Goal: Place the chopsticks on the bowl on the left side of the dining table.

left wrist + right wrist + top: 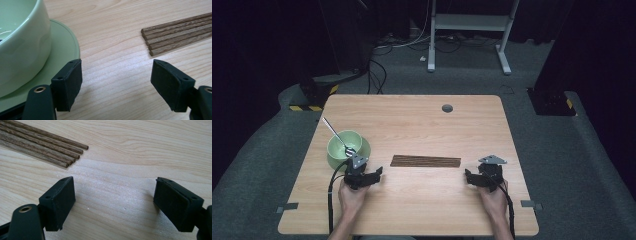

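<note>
Five chopsticks [426, 161], one bowl [345, 145], one spoon [337, 135], one plate [65, 53].

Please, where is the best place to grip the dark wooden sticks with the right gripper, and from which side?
Probably at the near end of the sticks, coming from the right gripper side: they lie flat, side by side, ends facing its open jaws. Pinching across one stick looks easiest.

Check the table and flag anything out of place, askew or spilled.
Nothing stands out. The spoon leans in the green bowl on its plate, the wooden sticks lie in a neat bundle, and nothing is spilled.
</note>
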Tool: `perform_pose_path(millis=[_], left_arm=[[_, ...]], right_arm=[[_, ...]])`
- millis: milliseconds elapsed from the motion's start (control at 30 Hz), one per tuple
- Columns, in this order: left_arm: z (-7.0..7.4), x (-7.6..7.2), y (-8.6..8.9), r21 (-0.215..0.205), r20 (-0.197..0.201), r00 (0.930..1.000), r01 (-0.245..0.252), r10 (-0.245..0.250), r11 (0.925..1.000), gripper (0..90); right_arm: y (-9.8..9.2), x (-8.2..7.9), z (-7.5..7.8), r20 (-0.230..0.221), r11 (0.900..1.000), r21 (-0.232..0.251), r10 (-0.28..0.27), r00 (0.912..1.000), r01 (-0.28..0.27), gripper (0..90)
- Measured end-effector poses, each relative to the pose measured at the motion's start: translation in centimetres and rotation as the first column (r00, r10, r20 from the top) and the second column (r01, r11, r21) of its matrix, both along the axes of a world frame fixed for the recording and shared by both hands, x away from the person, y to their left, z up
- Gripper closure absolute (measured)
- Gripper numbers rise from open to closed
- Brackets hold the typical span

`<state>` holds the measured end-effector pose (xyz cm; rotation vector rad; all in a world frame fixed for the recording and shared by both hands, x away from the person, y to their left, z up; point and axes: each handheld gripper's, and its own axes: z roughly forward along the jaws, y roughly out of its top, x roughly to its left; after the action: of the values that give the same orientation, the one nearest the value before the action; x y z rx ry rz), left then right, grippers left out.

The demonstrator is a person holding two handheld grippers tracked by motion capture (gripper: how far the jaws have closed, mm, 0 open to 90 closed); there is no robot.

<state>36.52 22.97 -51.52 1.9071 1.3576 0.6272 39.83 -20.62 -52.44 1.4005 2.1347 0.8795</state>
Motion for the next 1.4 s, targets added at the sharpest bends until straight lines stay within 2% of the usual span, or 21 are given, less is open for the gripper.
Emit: perform_pose_path(millis=[367,733,867,1167,1200,1300,1400], left_arm=[[1.0,0.1,-0.7,-0.049,-0.007,0.9986,0.051,-0.052,0.9975,21.4],[1.3,0.5,-1.3,-0.038,-0.032,0.9968,0.071,-0.072,0.9967,19.5],[1.9,0.6,-1.9,-0.044,-0.023,0.9953,0.093,-0.094,0.9947,19.2],[2.3,0.9,-2.8,-0.048,-0.020,0.9915,0.128,-0.129,0.9906,19.8],[2.3,1.1,-3.0,-0.061,-0.025,0.9907,0.132,-0.134,0.9894,19.6],[2.4,1.1,-3.3,-0.066,-0.025,0.9895,0.141,-0.142,0.9879,19.6],[2.6,1.4,-3.9,-0.044,-0.034,0.9858,0.163,-0.164,0.9857,19.6]], right_arm=[[0.0,0.0,0.0,0.000,1.000,0.000,0.001,1.0000,-0.001,17.1],[0.0,0.0,0.0,0.001,1.000,-0.001,0.001,1.0000,-0.001,17.2],[0.0,0.0,0.0,0.001,1.000,0.000,0.001,1.0000,-0.001,17.5],[0.0,0.0,0.0,0.002,1.000,0.000,0.003,1.0000,-0.003,17.7],[0.0,0.0,0.0,0.002,1.000,0.000,0.003,1.0000,-0.003,17.8],[0.0,0.0,0.0,0.002,1.000,0.000,0.003,1.0000,-0.003,17.9],[0.0,0.0,0.0,0.001,1.000,0.001,0.002,1.0000,-0.002,17.9]])
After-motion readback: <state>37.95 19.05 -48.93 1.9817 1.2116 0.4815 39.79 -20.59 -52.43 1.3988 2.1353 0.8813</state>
